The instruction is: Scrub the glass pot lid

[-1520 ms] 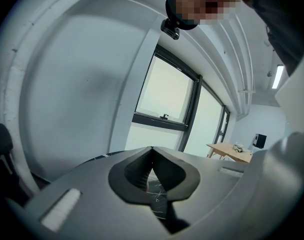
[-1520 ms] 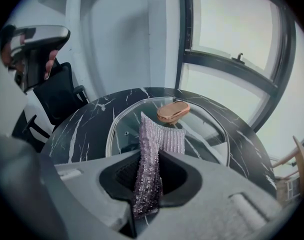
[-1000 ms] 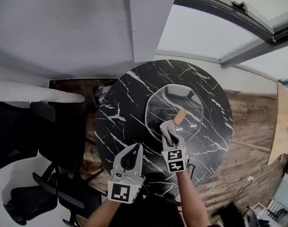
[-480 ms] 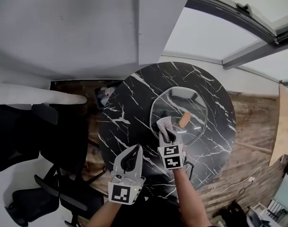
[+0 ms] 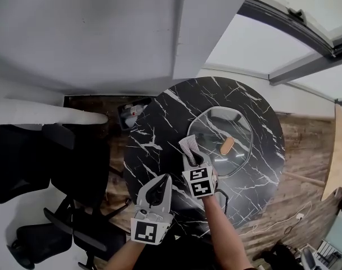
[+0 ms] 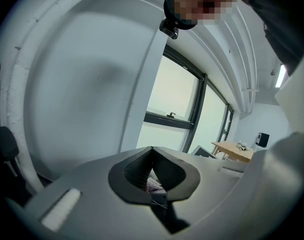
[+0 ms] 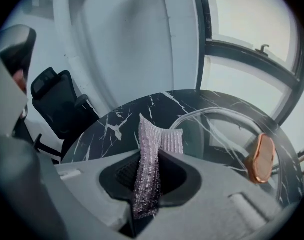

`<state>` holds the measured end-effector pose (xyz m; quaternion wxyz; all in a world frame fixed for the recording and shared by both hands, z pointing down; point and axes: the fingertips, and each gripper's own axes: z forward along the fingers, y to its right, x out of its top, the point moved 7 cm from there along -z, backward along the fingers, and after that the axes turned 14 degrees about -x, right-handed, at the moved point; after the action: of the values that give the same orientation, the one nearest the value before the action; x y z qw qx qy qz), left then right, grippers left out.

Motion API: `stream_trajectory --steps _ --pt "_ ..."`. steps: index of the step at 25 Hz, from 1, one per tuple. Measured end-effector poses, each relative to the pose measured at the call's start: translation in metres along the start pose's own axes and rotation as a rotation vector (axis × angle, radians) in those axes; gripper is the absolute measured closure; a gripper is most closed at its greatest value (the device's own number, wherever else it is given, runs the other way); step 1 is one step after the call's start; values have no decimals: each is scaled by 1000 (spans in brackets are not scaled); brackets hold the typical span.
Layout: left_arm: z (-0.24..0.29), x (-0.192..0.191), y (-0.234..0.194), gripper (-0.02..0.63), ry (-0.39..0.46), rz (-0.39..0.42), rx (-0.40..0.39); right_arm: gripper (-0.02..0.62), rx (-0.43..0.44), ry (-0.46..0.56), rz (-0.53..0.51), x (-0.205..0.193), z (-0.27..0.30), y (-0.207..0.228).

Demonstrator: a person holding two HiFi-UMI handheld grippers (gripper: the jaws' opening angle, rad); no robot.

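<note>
Right gripper (image 5: 192, 154) has come off the lid. A second ago its cloth lay by the lid's handle; half a second ago it was at the lid's near-left rim. Now it is clear of that rim, over bare marble.

- Task's thing: round clear glass pot lid (image 5: 211, 129), lying flat on the round black white-veined marble table (image 5: 154, 145). Its oval copper-coloured handle (image 5: 227, 146) sits mid-lid.
- Right gripper (image 7: 149, 170): jaws clenched on a pale grey, knobbly-textured scrubbing cloth (image 7: 150, 146). The cloth is limp and folded, and sticks up past the tips. In the head view the cloth (image 5: 188, 144) points away from the lid's handle, just beside the rim. I cannot tell if it touches the tabletop.
- Left gripper (image 5: 162, 181): well apart from the lid, at the table's near edge. Its own view (image 6: 152, 176) shows the tips meeting and nothing gripped. A pale sliver shows through the gap behind them, too small to name.

Reading: probably the end of one outward wipe stroke or a pause, not a finish. I see no suds or smears on the glass to judge progress. The lid is unheld, and smooth glass on polished stone may slide under a scrub.
</note>
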<state>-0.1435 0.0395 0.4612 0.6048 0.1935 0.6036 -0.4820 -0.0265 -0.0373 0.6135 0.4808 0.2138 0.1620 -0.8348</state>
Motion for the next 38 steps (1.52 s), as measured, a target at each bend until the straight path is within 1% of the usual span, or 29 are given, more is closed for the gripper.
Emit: stream_trajectory --steps 3,6,10,12,13,15,17,18,20,22,23,25,27,29,32,35,38 --pt "-3 1 -2 603 -8 6 1 525 84 -4 40 2 2 -4" --pt "-5 1 -1 603 -15 16 6 525 232 -29 142 1 2 -7" --pt "-6 2 6 603 -18 22 4 525 402 -40 262 -7 -9 -3" --pt "-7 5 12 603 -15 32 0 525 481 1 302 -13 -24 2" --pt "-7 6 15 603 -14 37 -4 525 489 46 292 -16 -35 7" --pt "-6 8 23 603 -17 45 -13 525 446 159 254 -22 -63 23" --pt "-5 8 30 603 -23 58 -23 525 349 262 244 -28 -89 46" --pt "-4 8 33 603 -23 63 -27 525 289 299 258 -32 -101 60" --pt "0 7 41 603 -16 64 -31 525 164 350 326 -41 -122 91" --pt "3 8 50 603 1 68 -34 525 41 368 409 -52 -137 124" --pt "4 9 56 603 8 71 -37 525 -21 361 439 -59 -141 140" --pt "7 10 66 603 13 77 -43 525 -136 313 467 -71 -140 166" --pt "10 11 73 603 8 96 -50 525 -219 254 475 -79 -133 184" --pt "14 12 77 603 -1 104 -54 525 -271 203 478 -84 -124 195" --pt "17 16 83 603 14 110 -51 525 -312 124 450 -90 -110 202" --pt "23 16 84 603 10 120 -59 525 -298 52 431 -96 -92 199" --pt "28 15 84 603 9 123 -61 525 -276 20 449 -96 -78 198"
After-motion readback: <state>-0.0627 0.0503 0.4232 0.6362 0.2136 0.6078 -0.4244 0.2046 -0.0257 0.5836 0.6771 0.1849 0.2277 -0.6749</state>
